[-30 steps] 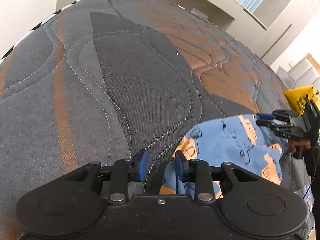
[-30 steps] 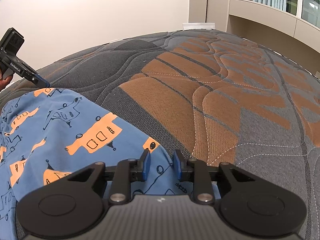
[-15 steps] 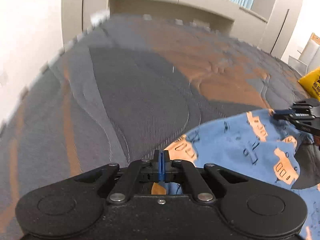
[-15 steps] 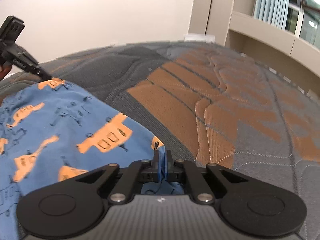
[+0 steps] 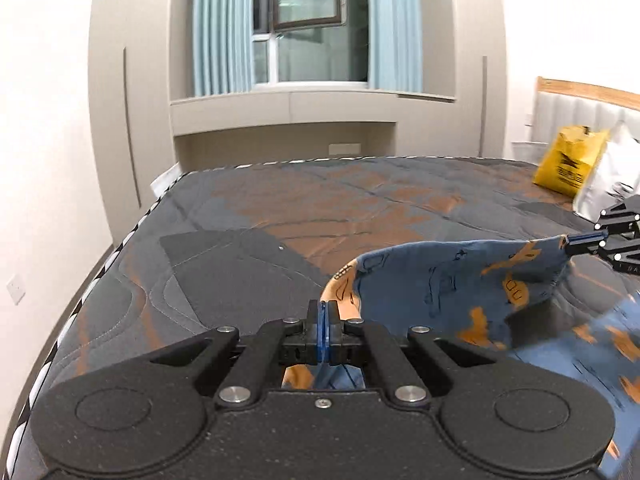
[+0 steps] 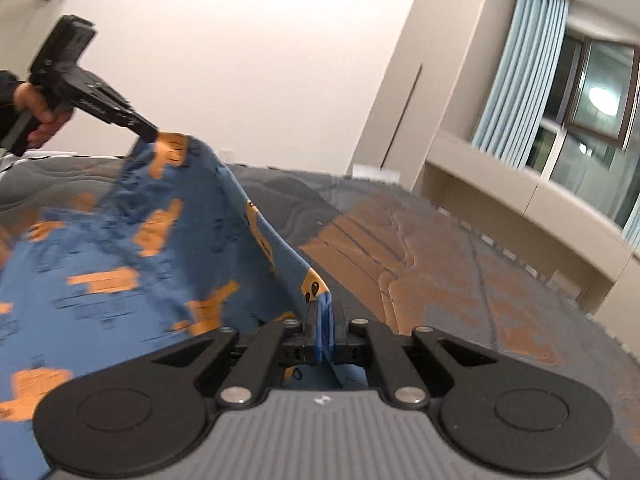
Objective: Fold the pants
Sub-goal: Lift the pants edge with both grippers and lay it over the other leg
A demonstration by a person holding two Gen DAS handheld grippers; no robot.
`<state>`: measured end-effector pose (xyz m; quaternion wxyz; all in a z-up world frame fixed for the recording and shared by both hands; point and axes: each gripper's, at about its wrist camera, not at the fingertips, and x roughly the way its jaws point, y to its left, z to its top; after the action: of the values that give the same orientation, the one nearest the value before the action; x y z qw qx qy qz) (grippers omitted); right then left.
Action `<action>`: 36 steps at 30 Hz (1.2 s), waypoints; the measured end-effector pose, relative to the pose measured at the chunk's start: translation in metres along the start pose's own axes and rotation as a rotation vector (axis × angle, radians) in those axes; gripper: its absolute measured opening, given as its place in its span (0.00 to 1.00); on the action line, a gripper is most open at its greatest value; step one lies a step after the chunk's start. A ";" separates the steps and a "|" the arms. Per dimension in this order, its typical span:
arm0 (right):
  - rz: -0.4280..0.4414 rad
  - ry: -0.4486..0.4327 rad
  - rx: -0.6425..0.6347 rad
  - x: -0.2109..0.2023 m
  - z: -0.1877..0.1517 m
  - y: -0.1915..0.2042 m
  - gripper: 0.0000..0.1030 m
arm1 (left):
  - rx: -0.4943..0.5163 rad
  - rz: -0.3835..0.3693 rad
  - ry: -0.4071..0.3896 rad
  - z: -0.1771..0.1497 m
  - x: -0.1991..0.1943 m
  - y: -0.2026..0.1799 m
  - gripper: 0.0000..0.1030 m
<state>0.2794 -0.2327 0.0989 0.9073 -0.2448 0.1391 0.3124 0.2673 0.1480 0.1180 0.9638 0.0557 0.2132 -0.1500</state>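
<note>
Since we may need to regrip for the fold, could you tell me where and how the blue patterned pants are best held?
By the two corners of the raised edge, as now: left gripper and right gripper are each shut on a corner of the pants. Come from the near side, jaws upright; that edge is thin and hangs taut above the mattress.

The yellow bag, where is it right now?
In the left wrist view the yellow bag sits at the far right on the bed, by the headboard and touching a white pillow.
</note>
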 end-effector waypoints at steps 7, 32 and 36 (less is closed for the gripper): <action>-0.061 -0.010 -0.049 -0.081 -0.027 0.072 0.04 | 0.069 -0.043 -0.011 -0.053 -0.058 -0.042 0.00; -0.054 0.110 -0.200 -0.091 -0.086 0.152 0.25 | 0.036 -0.029 0.064 -0.140 -0.076 -0.063 0.00; -0.006 0.128 -0.353 -0.083 -0.080 0.156 0.39 | 0.041 -0.024 0.059 -0.137 -0.078 -0.063 0.00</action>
<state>0.1083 -0.2096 0.0094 0.8404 -0.4202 0.1390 0.3129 0.1262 0.1320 0.0246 0.9539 0.0774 0.2388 -0.1642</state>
